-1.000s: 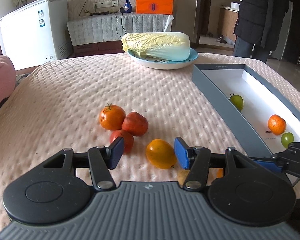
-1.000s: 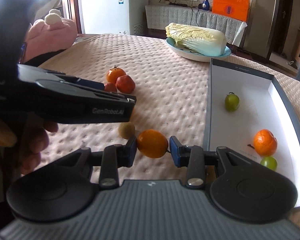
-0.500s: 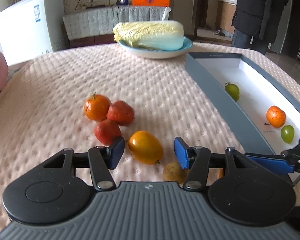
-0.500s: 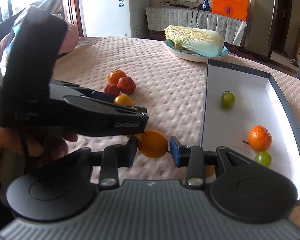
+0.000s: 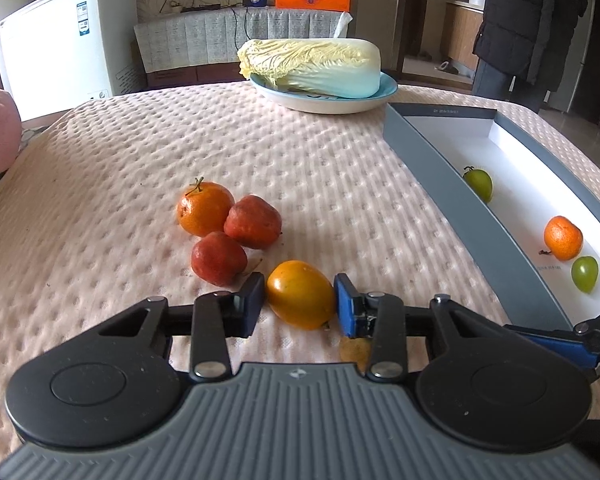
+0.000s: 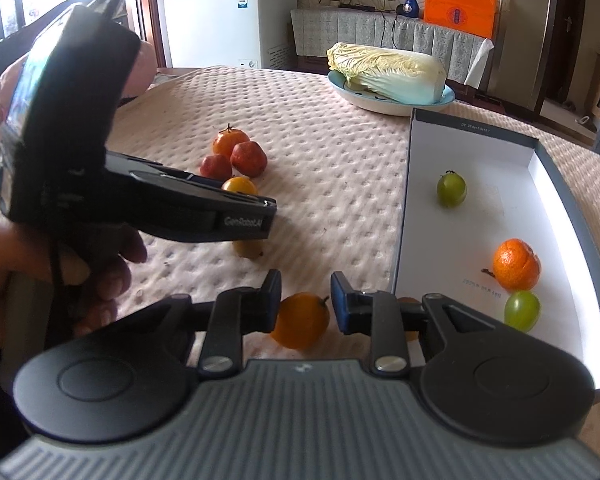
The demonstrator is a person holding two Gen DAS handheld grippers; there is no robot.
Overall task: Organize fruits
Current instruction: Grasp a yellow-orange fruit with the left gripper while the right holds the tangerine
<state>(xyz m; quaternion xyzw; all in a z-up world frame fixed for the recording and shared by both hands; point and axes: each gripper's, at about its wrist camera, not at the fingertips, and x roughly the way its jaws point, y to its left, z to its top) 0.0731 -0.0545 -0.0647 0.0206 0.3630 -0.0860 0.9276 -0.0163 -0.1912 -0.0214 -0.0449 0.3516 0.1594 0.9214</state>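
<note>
In the left wrist view a yellow-orange tomato-like fruit [image 5: 300, 294] lies on the quilted table cover. My left gripper [image 5: 300, 300] straddles it, jaws closing, and both pads touch its sides. In the right wrist view a small orange fruit [image 6: 300, 320] with a stem sits between the pads of my right gripper [image 6: 302, 300], whose jaws are closing onto it. A mandarin [image 5: 204, 208] and two red fruits [image 5: 252, 222] cluster just beyond the left gripper. To the right, the grey box [image 5: 480, 216] with a white inside holds a green fruit [image 5: 478, 184], a mandarin [image 5: 562, 238] and a second green fruit [image 5: 584, 274].
A napa cabbage [image 5: 312, 68] lies on a blue plate [image 5: 328, 104] at the table's far side. A small brownish-yellow fruit [image 6: 248, 248] lies between the two grippers. A hand [image 6: 40, 264] holds the left gripper's body [image 6: 180, 208]. A person in a dark coat [image 5: 532, 20] stands at far right.
The left gripper slid over the yellow-orange fruit and its jaws narrowed until the pads met it. The right jaws also narrowed on the small orange fruit. Both hands stayed nearly in place.
</note>
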